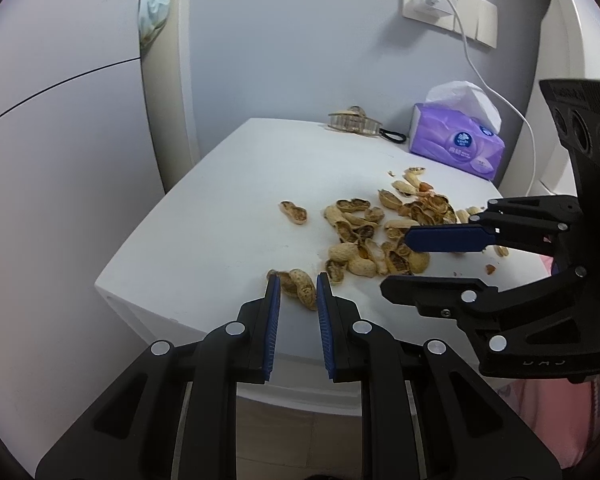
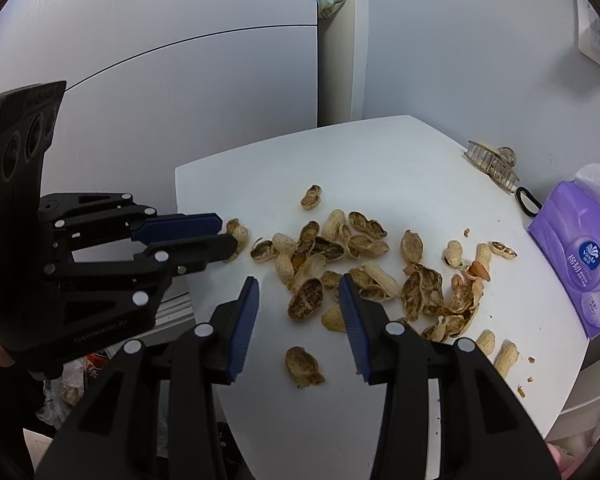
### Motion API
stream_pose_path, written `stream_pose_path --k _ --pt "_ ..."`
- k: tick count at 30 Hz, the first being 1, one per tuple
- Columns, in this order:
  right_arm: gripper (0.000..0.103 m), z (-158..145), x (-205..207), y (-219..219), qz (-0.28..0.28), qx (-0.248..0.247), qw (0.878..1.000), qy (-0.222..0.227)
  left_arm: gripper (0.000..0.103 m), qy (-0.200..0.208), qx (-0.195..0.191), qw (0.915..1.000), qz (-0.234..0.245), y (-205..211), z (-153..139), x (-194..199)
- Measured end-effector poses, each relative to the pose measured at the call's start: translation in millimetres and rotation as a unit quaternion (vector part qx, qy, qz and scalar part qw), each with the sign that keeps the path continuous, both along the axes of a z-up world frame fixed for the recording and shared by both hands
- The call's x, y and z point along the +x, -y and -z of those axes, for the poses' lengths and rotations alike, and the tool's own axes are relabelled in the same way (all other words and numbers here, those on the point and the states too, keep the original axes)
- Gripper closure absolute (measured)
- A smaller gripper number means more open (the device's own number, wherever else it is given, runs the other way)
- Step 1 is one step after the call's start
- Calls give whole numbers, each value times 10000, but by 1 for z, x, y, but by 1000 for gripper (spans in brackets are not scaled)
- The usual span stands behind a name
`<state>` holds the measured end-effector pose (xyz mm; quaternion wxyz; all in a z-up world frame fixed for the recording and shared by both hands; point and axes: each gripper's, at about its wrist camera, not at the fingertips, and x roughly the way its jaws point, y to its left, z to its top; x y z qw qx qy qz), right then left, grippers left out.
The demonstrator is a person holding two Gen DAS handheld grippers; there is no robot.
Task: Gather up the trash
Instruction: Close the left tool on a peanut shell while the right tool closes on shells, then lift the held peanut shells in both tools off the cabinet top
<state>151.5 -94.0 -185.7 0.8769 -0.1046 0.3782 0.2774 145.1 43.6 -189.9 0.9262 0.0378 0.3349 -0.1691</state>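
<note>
Several peanut shells (image 1: 360, 236) lie scattered on a white table (image 1: 220, 208); they also show in the right wrist view (image 2: 340, 256). My left gripper (image 1: 297, 280) is open, its pads on either side of a peanut shell (image 1: 300, 284) at the table's near edge, not closed on it. In the right wrist view the left gripper (image 2: 224, 234) reaches a shell (image 2: 238, 236) at the table's left edge. My right gripper (image 2: 299, 284) is open above the pile, over a dark shell half (image 2: 306, 300). It shows from the side in the left wrist view (image 1: 396, 260).
A purple tissue box (image 1: 456, 144) stands at the back right of the table, also seen in the right wrist view (image 2: 576, 260). A hair clip (image 1: 354, 122) and a black hair tie (image 1: 392, 135) lie at the back. A white charger cable (image 1: 496, 92) hangs from a wall socket. A bag of rubbish (image 2: 72, 380) sits below the table's left edge.
</note>
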Motion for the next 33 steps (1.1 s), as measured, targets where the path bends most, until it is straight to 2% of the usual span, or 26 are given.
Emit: stream_pose_path --k 5,8,16,20,23,28,33 --pt "63 -1 -2 0 -44 30 10000 53 86 -9 -31 10000 -4 -2 1 1" --pt "68 1 0 -1 -47 -2 10000 -6 86 -4 -22 10000 25 0 1 3" --pt "68 1 1 -1 -46 -62 10000 3 86 -20 38 10000 27 4 4 6" --pt "77 1 1 0 16 -49 10000 8 86 -14 19 10000 -3 4 4 7" --pt "79 1 2 2 66 -30 10000 6 86 4 32 10000 10 4 5 7" --pt "84 1 3 1 77 -104 9999 49 95 94 207 9997 70 9 5 5" --pt "85 0 3 1 85 -128 9999 62 95 106 224 9997 58 10 6 5"
